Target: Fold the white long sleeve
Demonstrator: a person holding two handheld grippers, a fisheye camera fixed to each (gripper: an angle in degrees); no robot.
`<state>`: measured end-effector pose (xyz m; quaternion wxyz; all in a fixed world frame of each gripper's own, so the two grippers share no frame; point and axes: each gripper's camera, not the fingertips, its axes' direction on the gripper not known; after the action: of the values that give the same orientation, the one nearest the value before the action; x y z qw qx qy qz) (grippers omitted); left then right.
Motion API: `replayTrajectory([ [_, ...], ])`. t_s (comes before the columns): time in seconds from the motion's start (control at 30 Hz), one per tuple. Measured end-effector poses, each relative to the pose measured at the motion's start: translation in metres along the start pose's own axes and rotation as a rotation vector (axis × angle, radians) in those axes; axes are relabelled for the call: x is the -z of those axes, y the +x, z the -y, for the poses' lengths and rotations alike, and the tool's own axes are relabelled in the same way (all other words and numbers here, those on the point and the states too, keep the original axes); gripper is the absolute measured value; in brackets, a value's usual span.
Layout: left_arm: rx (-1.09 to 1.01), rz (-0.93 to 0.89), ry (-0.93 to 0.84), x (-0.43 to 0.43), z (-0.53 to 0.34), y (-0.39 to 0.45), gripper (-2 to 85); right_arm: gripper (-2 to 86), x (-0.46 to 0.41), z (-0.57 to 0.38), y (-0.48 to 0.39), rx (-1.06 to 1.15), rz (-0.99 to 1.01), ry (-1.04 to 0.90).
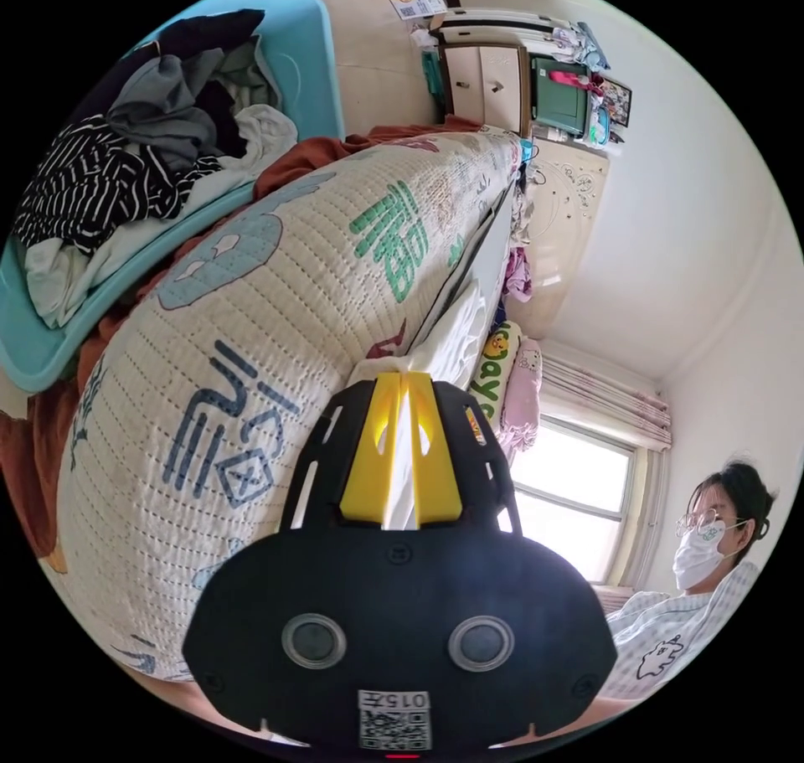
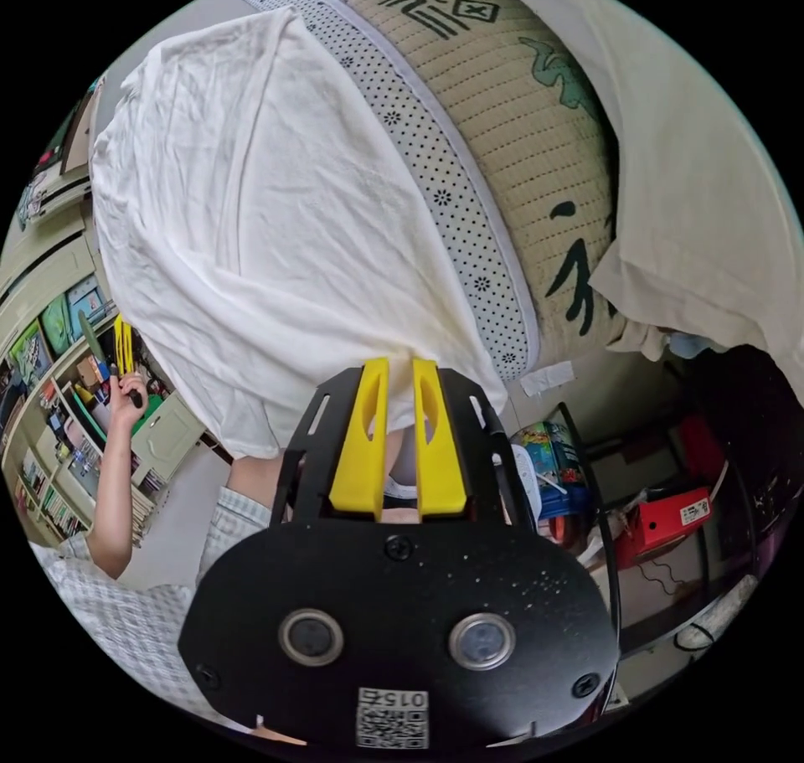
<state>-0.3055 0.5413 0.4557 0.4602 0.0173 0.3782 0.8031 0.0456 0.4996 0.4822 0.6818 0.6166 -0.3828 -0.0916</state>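
The white long sleeve (image 2: pixel 276 235) hangs spread out in the right gripper view, in front of a straw mat with a dotted border (image 2: pixel 502 126). My right gripper (image 2: pixel 400 371) is shut on its lower hem, with cloth showing between the yellow jaws. At that view's left edge, a hand holds my left gripper (image 2: pixel 124 342) at the garment's other corner. In the left gripper view my left gripper (image 1: pixel 404 384) is shut on the white long sleeve (image 1: pixel 456 336), which runs away edge-on beside a quilted mat (image 1: pixel 276 311).
A blue basket (image 1: pixel 314 68) heaped with dark and striped clothes sits past the quilted mat. A person in a mask (image 1: pixel 712 545) is near a window (image 1: pixel 569 495). Another cream cloth (image 2: pixel 712 168) lies on the straw mat. A red box (image 2: pixel 670 520) and shelves stand nearby.
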Motion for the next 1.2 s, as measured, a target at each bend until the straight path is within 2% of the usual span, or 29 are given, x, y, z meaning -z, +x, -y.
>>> replayTrajectory([
  [0.2,-0.010,0.005,0.001,-0.004,0.006,-0.007,-0.4,0.3,0.008,0.003,0.010,-0.012,0.000,0.005],
  [0.3,-0.007,0.003,0.007,-0.006,0.008,-0.012,-0.4,3.8,0.022,0.000,0.012,-0.039,-0.080,0.087],
  [0.37,-0.004,-0.001,0.009,-0.008,0.010,-0.014,-0.4,7.3,0.031,-0.001,0.011,-0.021,-0.057,0.153],
  [0.47,-0.009,-0.006,0.010,-0.010,0.013,-0.018,-0.3,8.3,0.026,0.010,0.003,0.047,-0.027,0.100],
  [0.77,-0.004,-0.014,0.024,-0.013,0.026,-0.027,-0.4,1.2,0.024,0.030,-0.022,0.109,-0.132,0.065],
  [0.87,0.019,-0.024,0.022,-0.015,0.033,-0.029,-0.4,0.0,0.036,0.033,-0.014,0.078,-0.117,0.108],
  [0.97,-0.023,0.045,0.042,-0.014,0.040,-0.020,-0.5,-0.4,0.039,0.039,-0.009,0.025,-0.117,0.114],
  [1.2,0.049,0.031,0.092,-0.027,0.050,-0.029,-0.5,1.2,0.032,0.062,-0.011,-0.084,-0.072,0.088],
])
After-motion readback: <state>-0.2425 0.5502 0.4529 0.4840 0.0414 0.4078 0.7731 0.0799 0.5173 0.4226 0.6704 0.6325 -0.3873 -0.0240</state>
